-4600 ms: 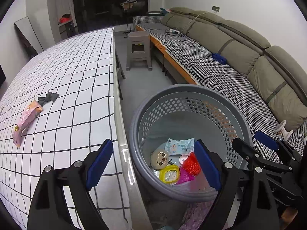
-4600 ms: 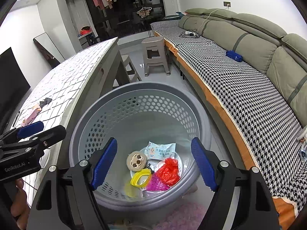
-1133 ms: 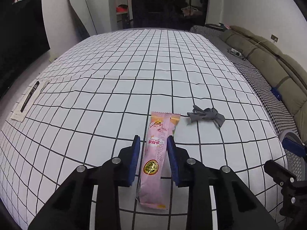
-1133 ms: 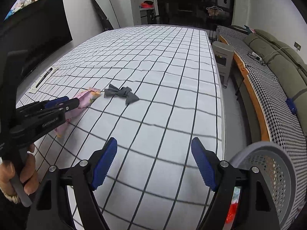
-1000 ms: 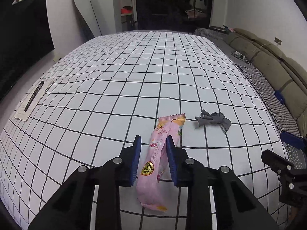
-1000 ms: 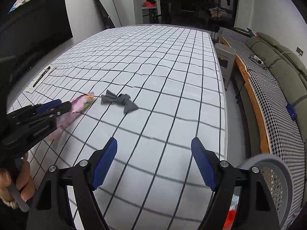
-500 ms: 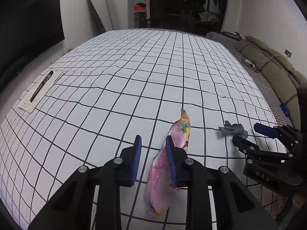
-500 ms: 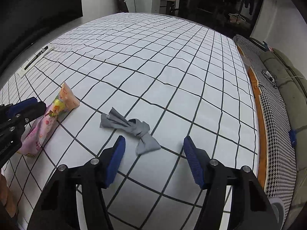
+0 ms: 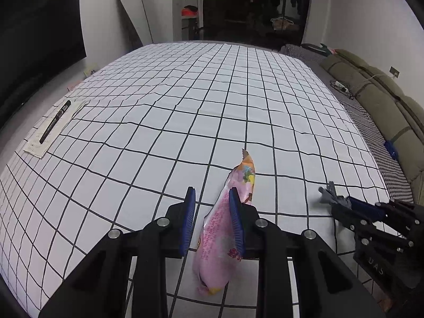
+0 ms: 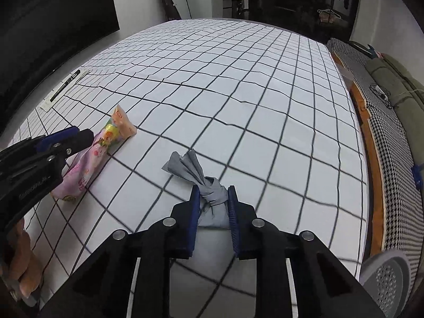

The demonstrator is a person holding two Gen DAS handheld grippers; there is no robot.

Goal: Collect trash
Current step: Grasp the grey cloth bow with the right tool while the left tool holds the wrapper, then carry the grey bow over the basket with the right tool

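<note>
A pink snack wrapper point(image 9: 225, 228) hangs tilted against the right finger of my left gripper point(image 9: 212, 206), whose jaws stand narrowly apart around it, above the checked tablecloth point(image 9: 212, 106). The wrapper also shows in the right wrist view point(image 10: 100, 153). A knotted grey rag point(image 10: 204, 185) lies on the cloth with its knot between the fingers of my right gripper point(image 10: 212, 201), which has closed onto it. One tip of the rag shows in the left wrist view point(image 9: 328, 194), beside the right gripper.
A black pen on a paper slip point(image 9: 53, 127) lies at the table's far left edge. The grey perforated basket point(image 10: 389, 275) stands on the floor at lower right. A sofa point(image 9: 384, 100) runs along the right wall.
My right gripper has moved in over the grey rag and closed around its knot. My left gripper has lifted the pink wrapper further, so it tilts more upright.
</note>
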